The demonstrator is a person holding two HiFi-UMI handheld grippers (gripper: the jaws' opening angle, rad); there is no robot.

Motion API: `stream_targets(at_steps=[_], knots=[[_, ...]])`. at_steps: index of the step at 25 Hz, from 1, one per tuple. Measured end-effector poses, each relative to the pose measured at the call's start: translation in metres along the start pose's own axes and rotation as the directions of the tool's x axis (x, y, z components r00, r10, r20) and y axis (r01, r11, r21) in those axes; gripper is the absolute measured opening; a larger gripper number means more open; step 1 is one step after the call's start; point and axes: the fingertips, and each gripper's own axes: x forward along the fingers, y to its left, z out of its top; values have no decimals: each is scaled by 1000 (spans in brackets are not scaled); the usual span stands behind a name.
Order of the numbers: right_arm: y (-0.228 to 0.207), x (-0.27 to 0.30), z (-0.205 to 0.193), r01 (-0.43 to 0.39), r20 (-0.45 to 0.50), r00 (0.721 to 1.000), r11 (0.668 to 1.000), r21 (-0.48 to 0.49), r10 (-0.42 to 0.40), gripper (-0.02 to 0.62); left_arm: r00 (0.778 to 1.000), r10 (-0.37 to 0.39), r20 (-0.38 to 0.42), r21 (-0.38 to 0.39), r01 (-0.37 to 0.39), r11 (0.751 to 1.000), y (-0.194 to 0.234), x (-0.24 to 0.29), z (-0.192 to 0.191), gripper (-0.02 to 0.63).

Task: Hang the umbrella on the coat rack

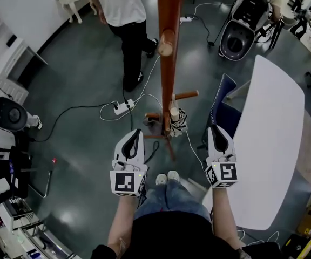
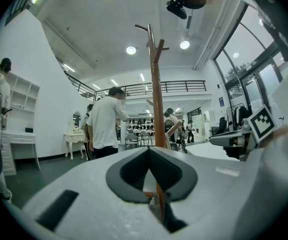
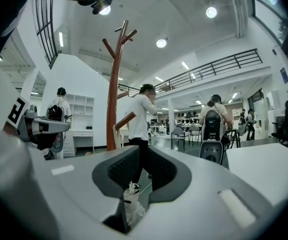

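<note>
The brown wooden coat rack point(image 1: 169, 63) rises in front of me. A folded pale umbrella point(image 1: 178, 122) hangs by its beige handle from a low peg on the pole. My left gripper point(image 1: 133, 139) is held up to the left of the pole, jaws together and nothing in them. My right gripper point(image 1: 216, 131) is to the right of the umbrella and apart from it, jaws closed to a point with nothing held. In the left gripper view the rack point(image 2: 156, 94) stands straight ahead. The right gripper view shows the rack point(image 3: 114, 84) at the left and the umbrella point(image 3: 132, 200) through the slit between the jaws.
A person in a white shirt point(image 1: 126, 15) stands just beyond the rack. A white table point(image 1: 269, 144) and a blue chair point(image 1: 223, 99) are close on the right. A power strip with cables point(image 1: 123, 108) lies on the floor by the rack's base. Equipment point(image 1: 4, 115) crowds the left edge.
</note>
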Motion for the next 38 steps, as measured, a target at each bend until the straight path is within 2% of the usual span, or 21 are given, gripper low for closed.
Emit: stream_targets(at_steps=[9,18,26,38], knots=[[-22,-7,46,53,59,997,998,-29,-51,8,999,18,36,4,-18,1000,-3,1,26,3],[-11,-9,71,5,101,995,999,-50,0,8,997,53,61,4,-54,999,1,-2,44,3],[-6,1,72,-26,105,994,999,-37,30,6,995,68,69,9,-69,998,3,3,50,3],[0,10,74,-29,100,994,999,-31,32,6,995,75,62,-5,-75,997,12,8,48,3]])
